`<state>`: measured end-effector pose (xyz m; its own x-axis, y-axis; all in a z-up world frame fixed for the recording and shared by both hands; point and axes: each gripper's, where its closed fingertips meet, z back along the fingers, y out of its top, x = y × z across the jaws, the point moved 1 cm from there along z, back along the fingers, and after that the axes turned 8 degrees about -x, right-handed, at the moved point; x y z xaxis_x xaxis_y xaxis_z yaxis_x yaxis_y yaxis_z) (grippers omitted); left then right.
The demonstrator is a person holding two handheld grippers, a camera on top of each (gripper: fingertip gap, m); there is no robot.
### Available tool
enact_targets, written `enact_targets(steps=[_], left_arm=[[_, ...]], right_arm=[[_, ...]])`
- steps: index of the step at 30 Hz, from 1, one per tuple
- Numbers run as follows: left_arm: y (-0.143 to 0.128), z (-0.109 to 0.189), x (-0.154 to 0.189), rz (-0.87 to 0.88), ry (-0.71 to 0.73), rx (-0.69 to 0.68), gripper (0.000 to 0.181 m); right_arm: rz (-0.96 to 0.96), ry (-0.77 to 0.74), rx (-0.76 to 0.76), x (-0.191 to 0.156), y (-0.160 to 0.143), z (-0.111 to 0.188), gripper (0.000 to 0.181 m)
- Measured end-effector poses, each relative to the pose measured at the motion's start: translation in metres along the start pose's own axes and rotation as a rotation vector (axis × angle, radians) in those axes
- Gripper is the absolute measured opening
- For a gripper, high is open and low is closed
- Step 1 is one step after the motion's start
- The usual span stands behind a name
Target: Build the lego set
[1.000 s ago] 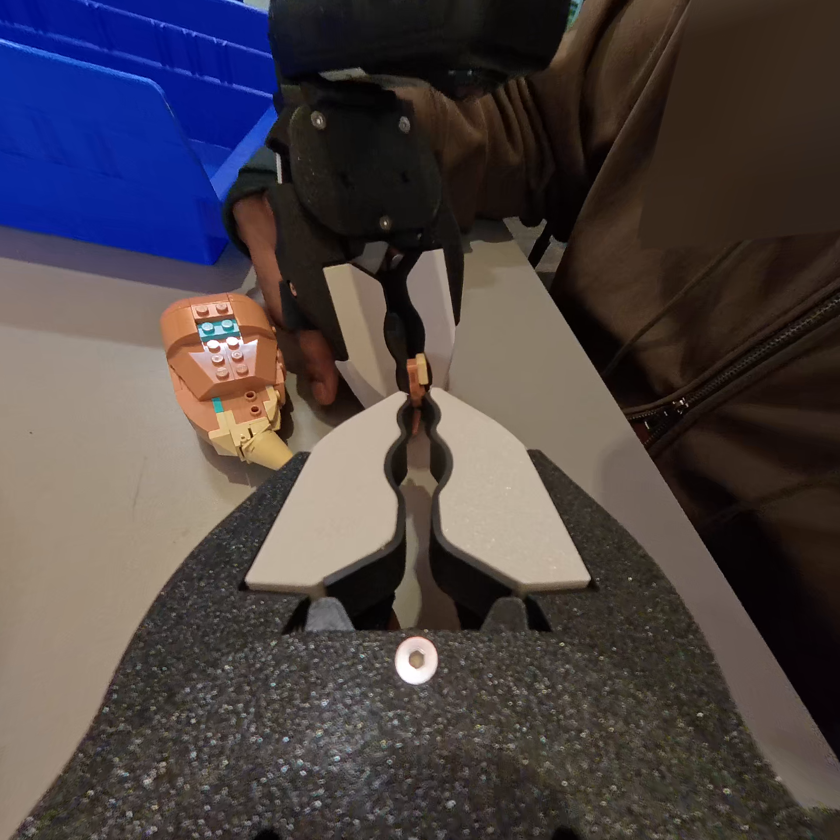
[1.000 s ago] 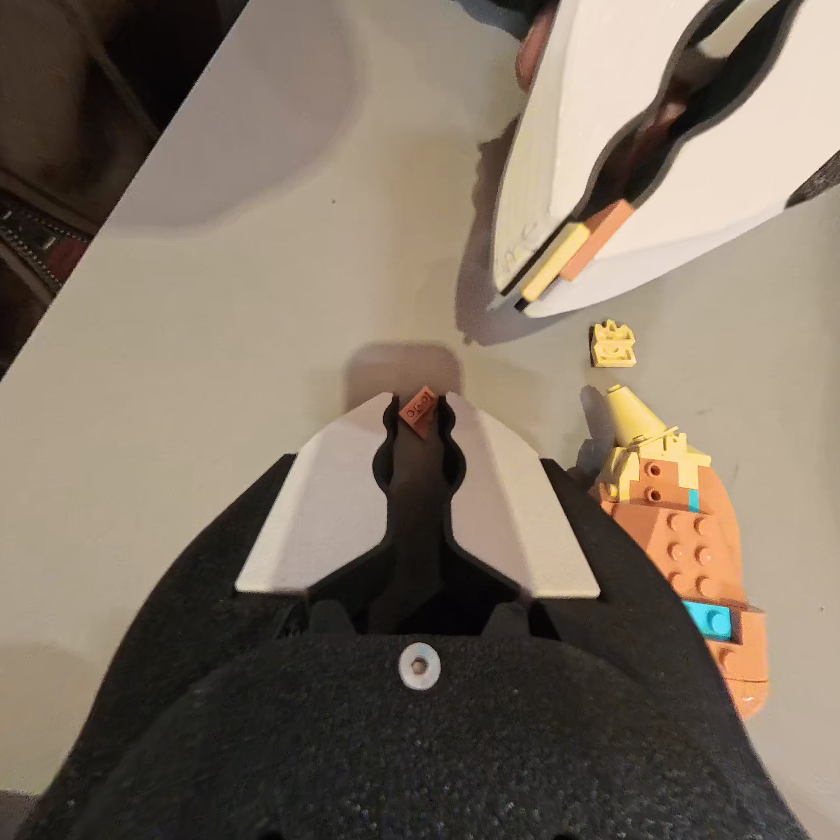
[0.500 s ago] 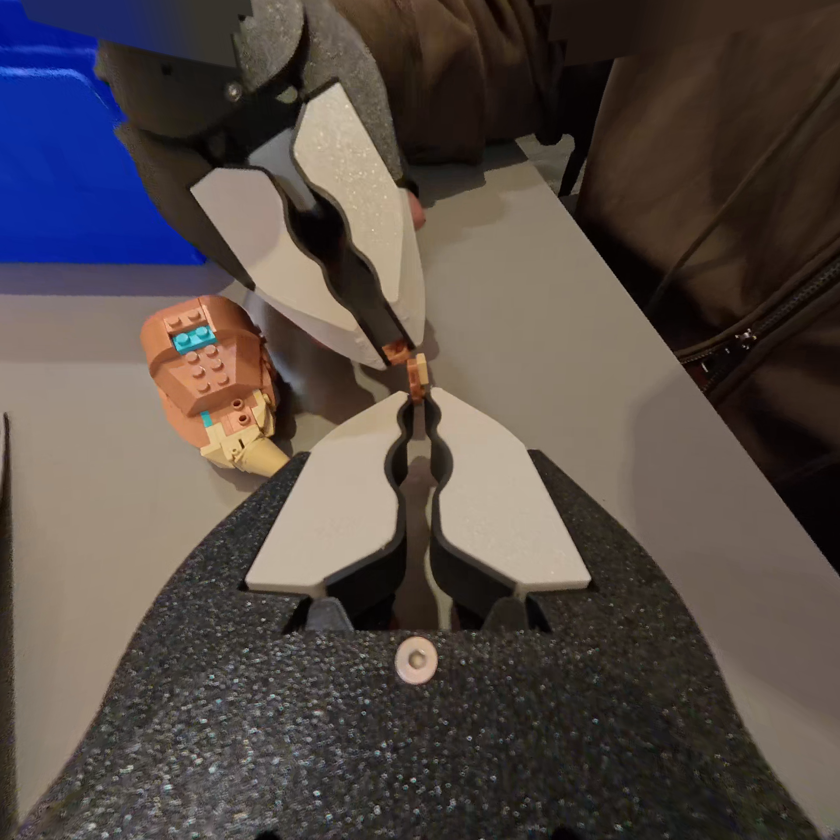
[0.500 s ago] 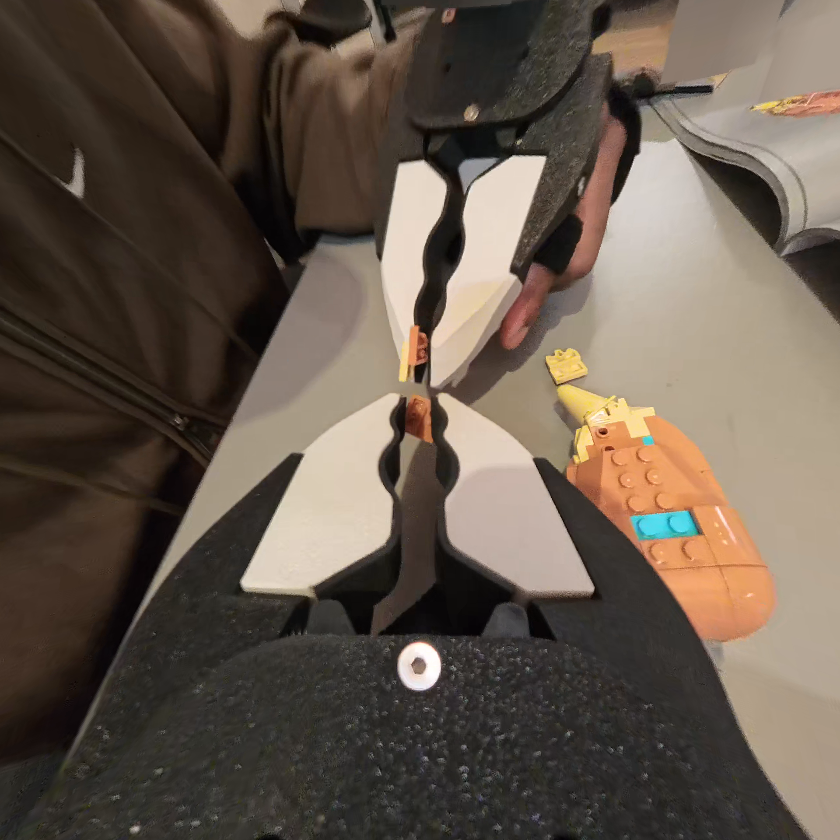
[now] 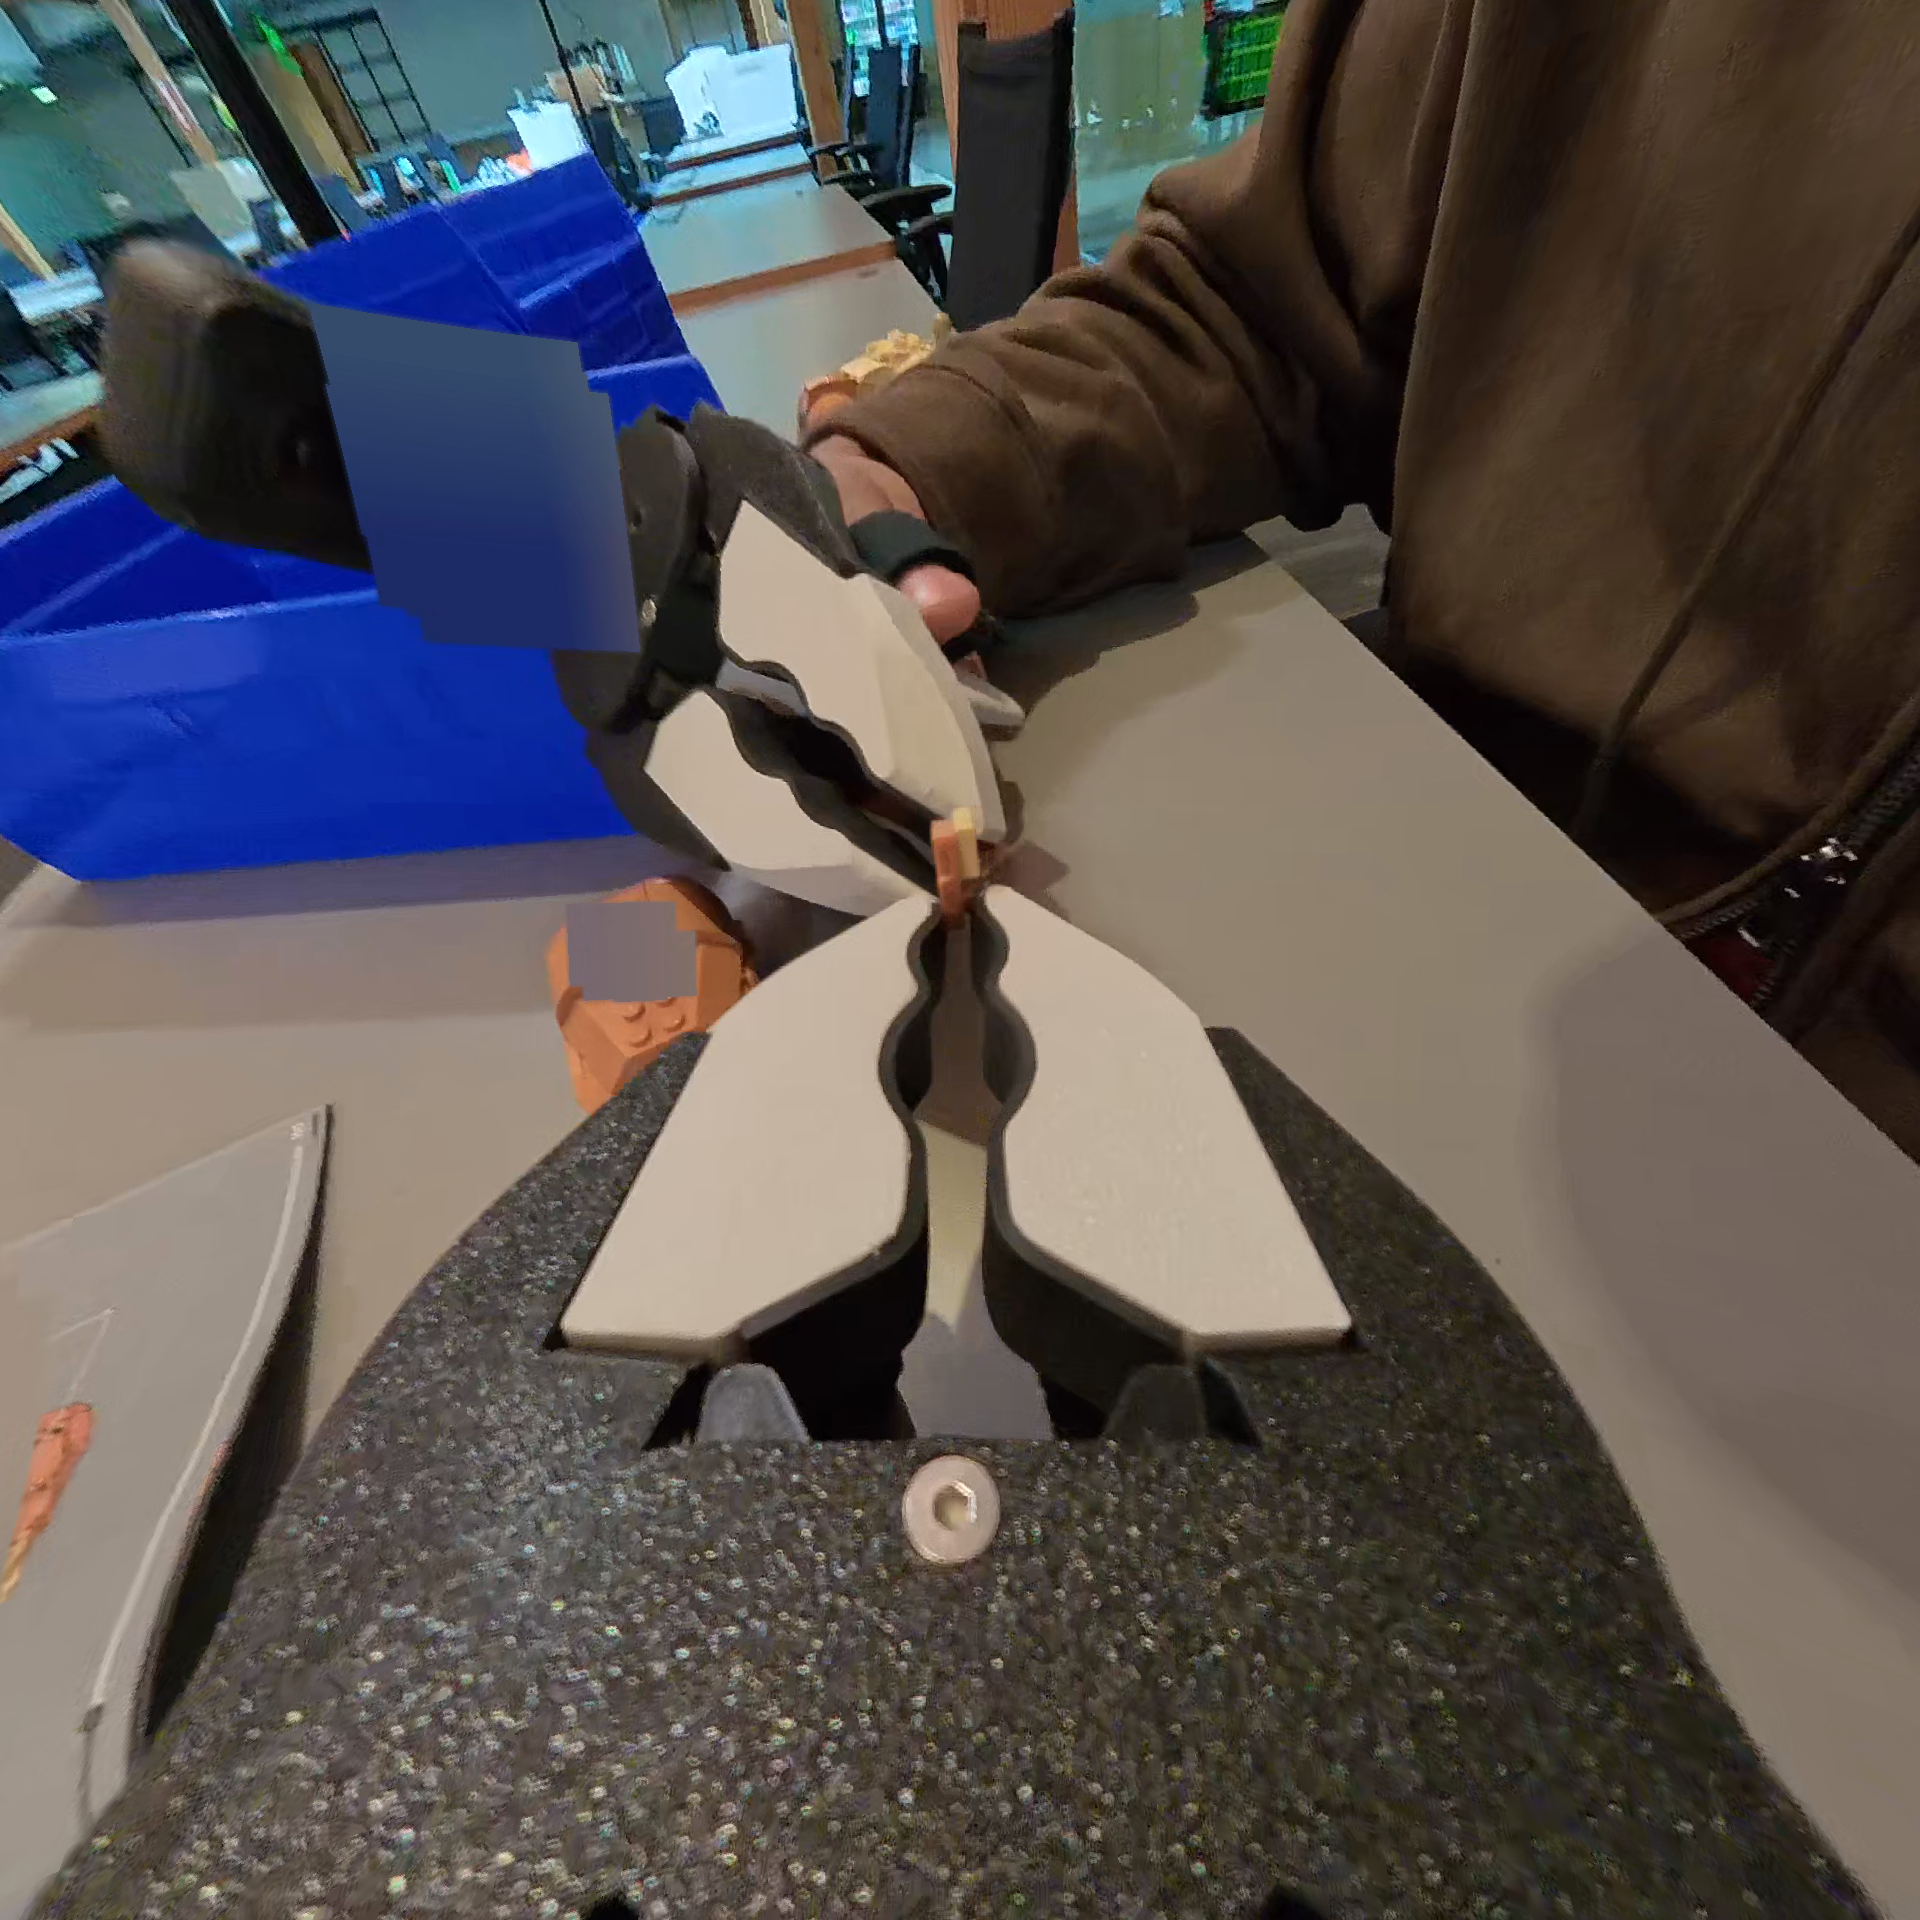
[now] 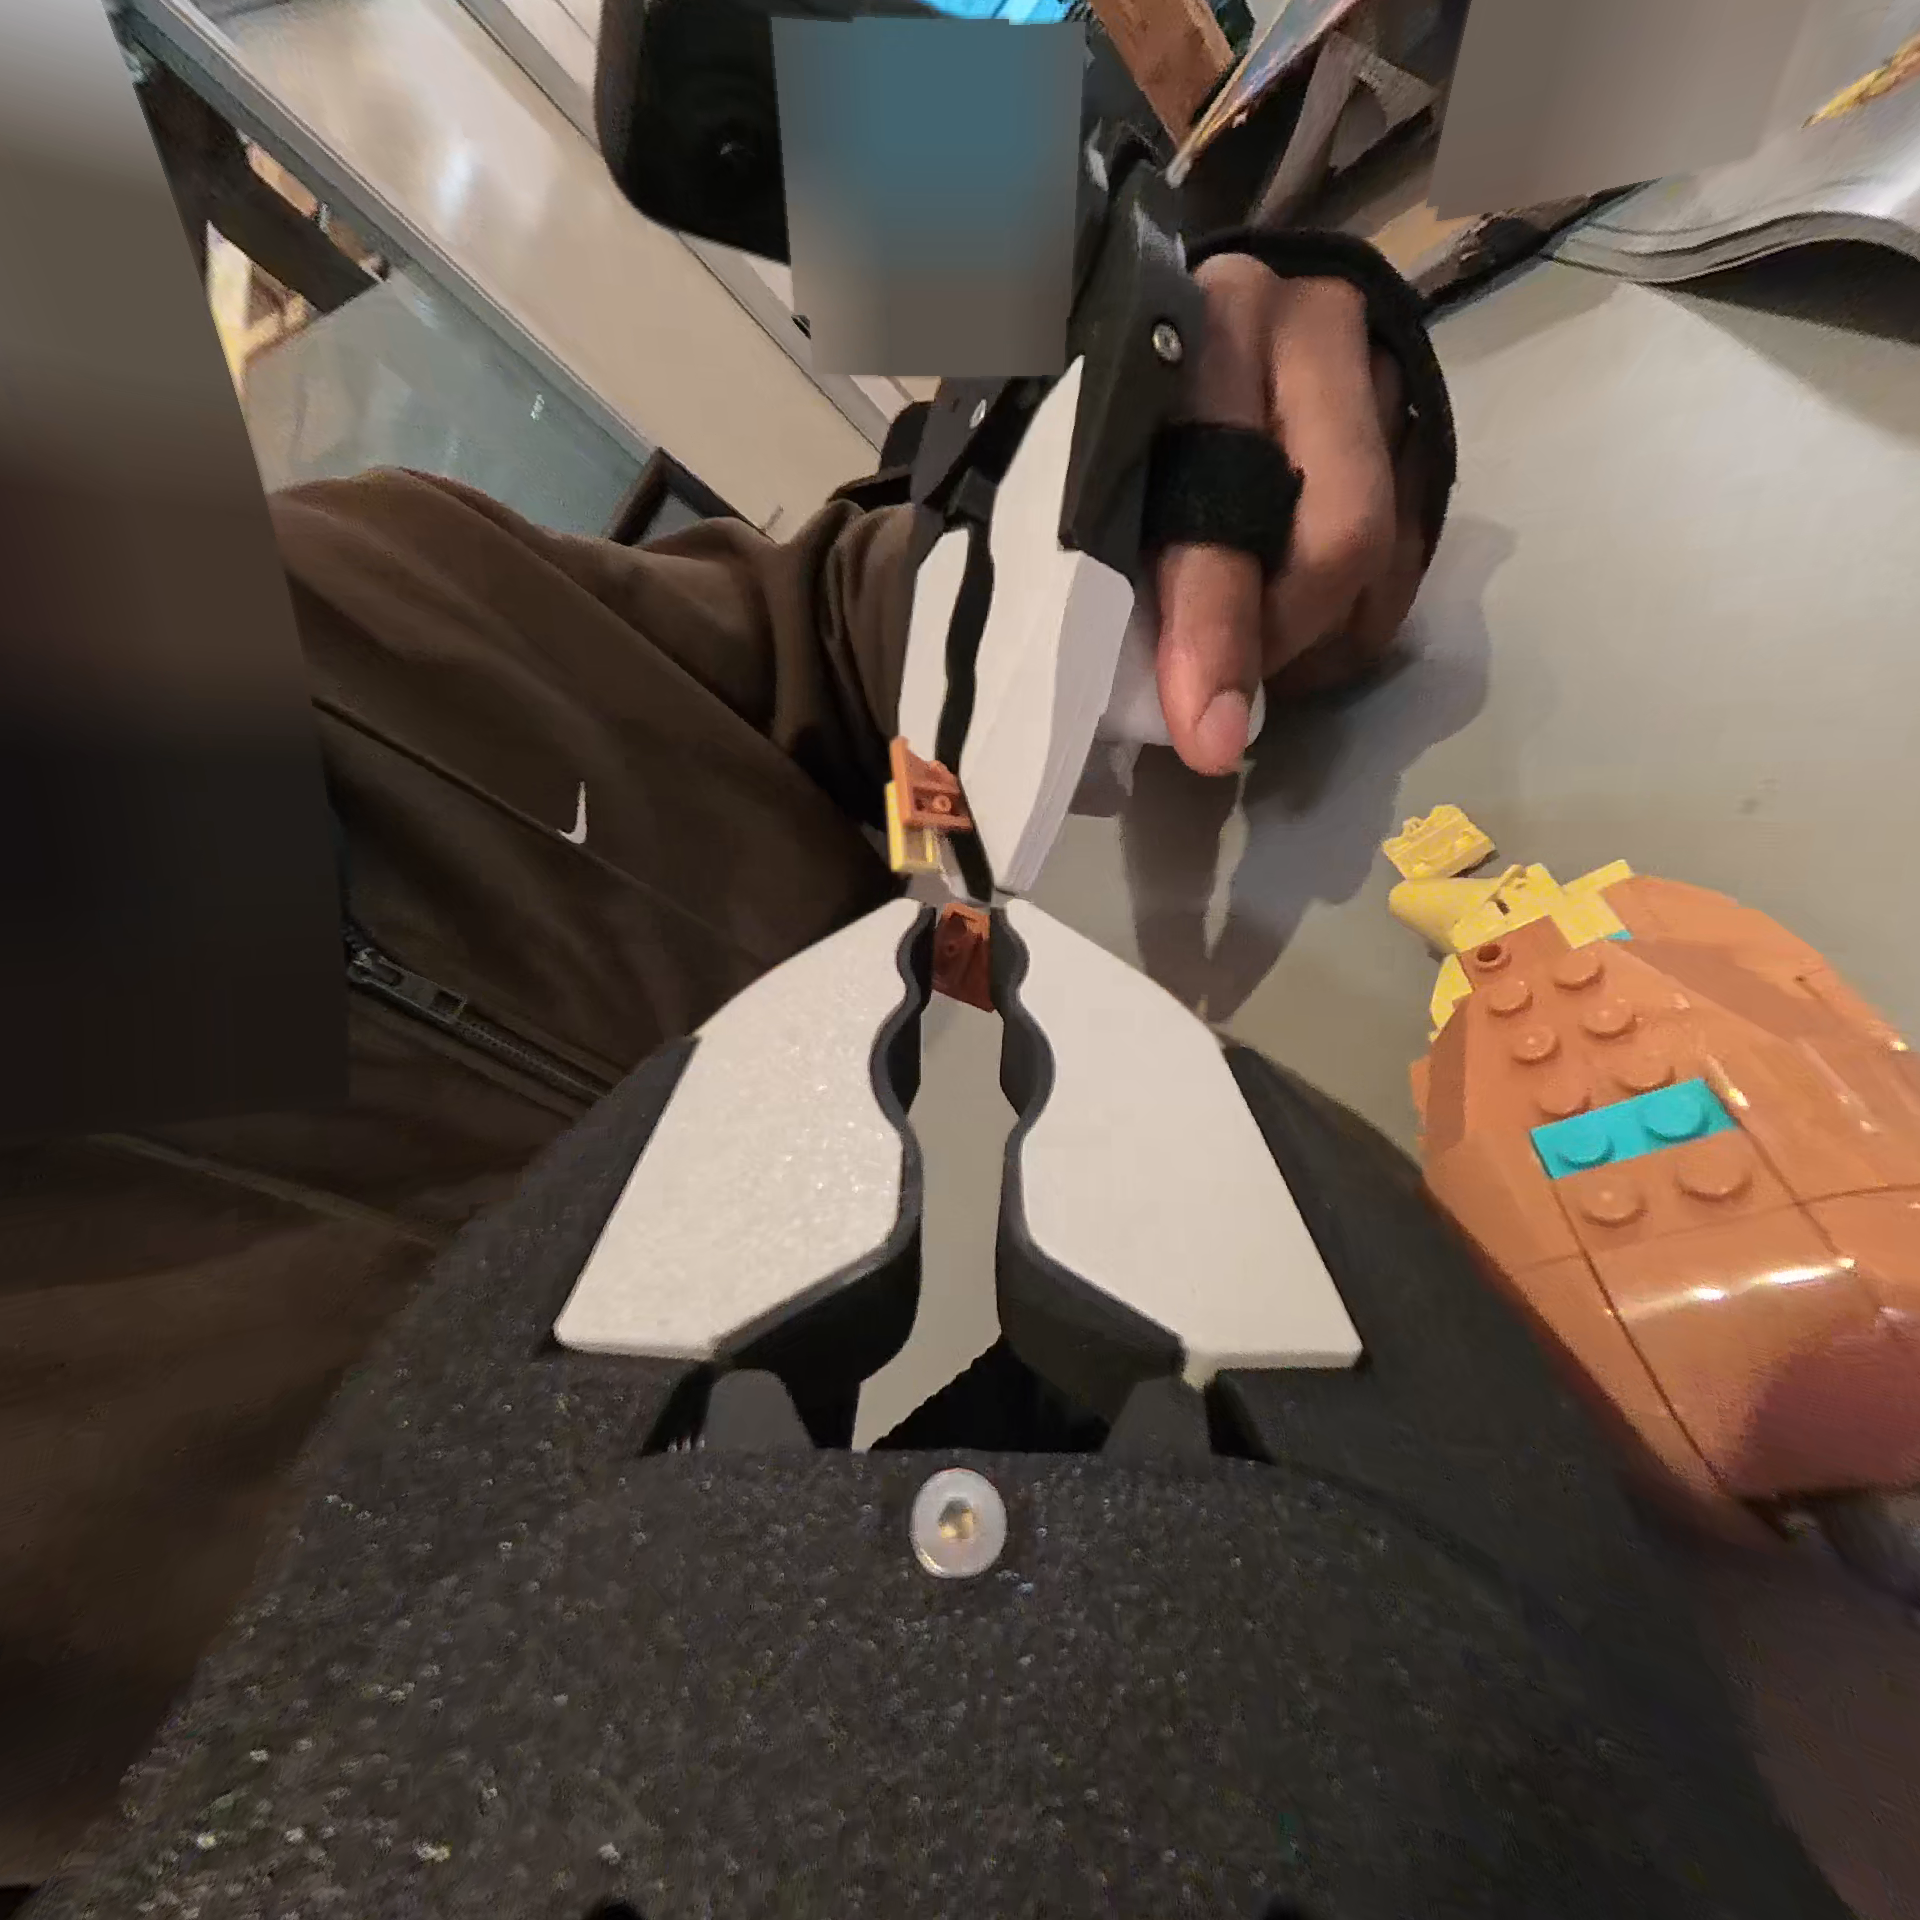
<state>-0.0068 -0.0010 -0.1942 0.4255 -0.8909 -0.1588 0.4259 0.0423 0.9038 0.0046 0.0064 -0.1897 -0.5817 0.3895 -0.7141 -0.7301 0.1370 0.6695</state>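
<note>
My left gripper (image 5: 956, 914) is shut on a small assembly of an orange-brown plate and a tan plate (image 5: 954, 860). It also shows in the right wrist view (image 6: 920, 821), sticking out from the left gripper's tips (image 6: 961, 878). My right gripper (image 6: 961, 925) is shut on a small dark reddish-brown piece (image 6: 961, 956). The two grippers meet tip to tip above the table, their pieces almost touching. The right gripper's fingers (image 5: 831, 665) come in from the upper left in the left wrist view. The orange-brown lego model (image 6: 1662, 1143) with a teal plate and tan nose lies on the table.
A loose tan piece (image 6: 1439, 842) lies by the model's nose. Blue bins (image 5: 260, 707) stand behind the model (image 5: 644, 1008). An open instruction booklet (image 5: 135, 1351) lies at the left, also seen far off (image 6: 1766, 239). The person's brown jacket (image 5: 1558, 520) is along the table edge. My left and right fingertips are right by each other.
Both grippers have lifted off the table and tilted toward level. The right gripper has turned and brought its dark piece right up against the left gripper's plates. The model has not moved.
</note>
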Motion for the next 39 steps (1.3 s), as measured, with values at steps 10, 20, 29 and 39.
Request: enact_targets(steps=[10,20,29,39], left_arm=[[-0.002,-0.003,0.004,-0.200,0.083,-0.058,0.004],[0.004,-0.002,0.006,-0.353,0.160,-0.070,0.004],[0.007,-0.001,0.006,-0.390,0.189,-0.054,0.004],[0.012,0.001,0.006,-0.386,0.196,-0.018,0.004]], right_arm=[[-0.106,-0.040,0.007,0.007,-0.002,-0.003,0.010],[-0.121,-0.013,0.012,0.001,-0.002,-0.004,0.010],[-0.133,0.015,0.032,-0.002,0.001,-0.004,0.009],[-0.124,0.040,0.038,-0.006,0.003,-0.003,0.009]])
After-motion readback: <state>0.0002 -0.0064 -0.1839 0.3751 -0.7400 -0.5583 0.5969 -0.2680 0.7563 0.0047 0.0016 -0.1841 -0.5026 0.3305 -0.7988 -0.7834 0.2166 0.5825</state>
